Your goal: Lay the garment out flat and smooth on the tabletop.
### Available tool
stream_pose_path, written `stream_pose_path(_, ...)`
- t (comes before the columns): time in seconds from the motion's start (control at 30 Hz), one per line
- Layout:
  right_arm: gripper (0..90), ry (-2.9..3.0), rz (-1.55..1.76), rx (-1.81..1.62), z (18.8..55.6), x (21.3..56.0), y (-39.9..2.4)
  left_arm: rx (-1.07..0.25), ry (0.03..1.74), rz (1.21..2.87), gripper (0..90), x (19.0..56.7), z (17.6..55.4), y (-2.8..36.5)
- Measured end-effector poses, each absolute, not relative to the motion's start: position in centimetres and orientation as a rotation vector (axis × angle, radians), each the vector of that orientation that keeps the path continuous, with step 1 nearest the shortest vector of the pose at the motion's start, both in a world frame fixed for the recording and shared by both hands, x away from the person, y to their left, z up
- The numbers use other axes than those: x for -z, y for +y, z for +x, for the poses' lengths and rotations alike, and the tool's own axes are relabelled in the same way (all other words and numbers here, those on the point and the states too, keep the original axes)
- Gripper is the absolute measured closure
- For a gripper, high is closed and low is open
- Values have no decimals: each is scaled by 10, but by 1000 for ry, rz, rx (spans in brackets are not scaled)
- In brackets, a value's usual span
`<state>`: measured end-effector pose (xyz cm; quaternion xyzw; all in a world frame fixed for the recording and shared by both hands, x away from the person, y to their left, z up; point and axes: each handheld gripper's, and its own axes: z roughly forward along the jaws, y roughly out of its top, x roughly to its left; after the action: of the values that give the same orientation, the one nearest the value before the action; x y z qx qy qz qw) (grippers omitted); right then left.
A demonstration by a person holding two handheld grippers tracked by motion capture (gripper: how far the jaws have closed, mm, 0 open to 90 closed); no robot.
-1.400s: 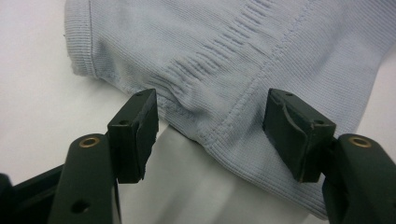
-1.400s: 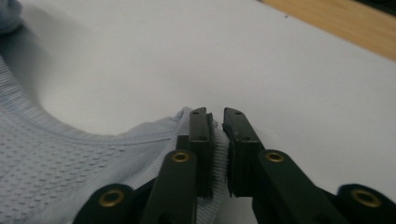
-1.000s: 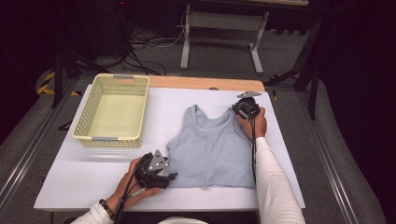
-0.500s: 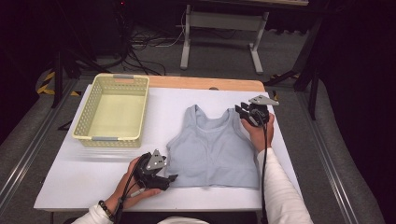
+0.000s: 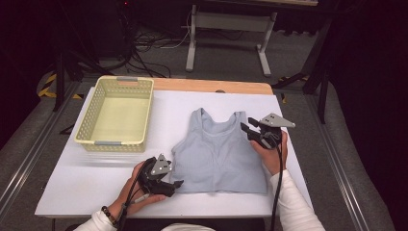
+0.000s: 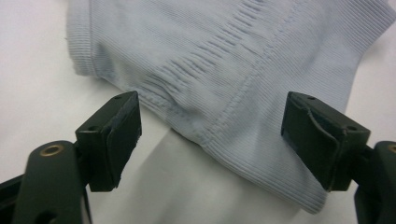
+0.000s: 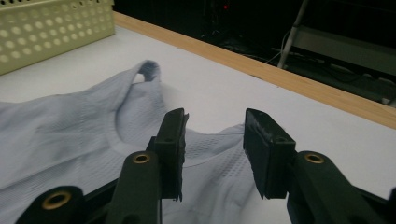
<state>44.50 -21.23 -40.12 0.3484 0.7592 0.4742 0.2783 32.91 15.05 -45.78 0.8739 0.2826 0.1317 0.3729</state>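
Observation:
A light blue-grey ribbed tank top lies flat in the middle of the white table. My left gripper sits low at the top's near left hem corner. In the left gripper view its jaws have just been opening and stand wide, with the hem lying between them untouched. My right gripper hovers over the top's right armhole. Its jaws have just been opening too, with nothing pressed between the pads; the strap and neckline lie below and beyond them.
A pale yellow perforated basket stands empty at the far left of the table, also seen as the basket in the right gripper view. A wooden strip runs along the far edge. Frames and cables stand on the floor behind.
My right gripper has moved away from the right shoulder strap, rightward and toward the person, and its jaws have parted. The left hand stayed put while its jaws widened off the hem.

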Motion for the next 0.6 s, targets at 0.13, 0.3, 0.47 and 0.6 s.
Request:
stream_pose_path(0.13, 528, 2031, 902, -1261, 428, 402, -207, -320, 769, 2259, 160, 460, 328, 150)
stream_pose_path(0.3, 465, 2003, 869, -1251, 407, 406, -204, -267, 856, 2224, 148, 463, 327, 155)
stream_pose_path(0.47, 446, 2035, 806, -1230, 389, 410, -198, -274, 874, 2224, 159, 462, 326, 155)
stream_pose_path(0.6, 430, 2059, 745, -1224, 376, 412, -194, -259, 858, 2224, 258, 461, 323, 152)
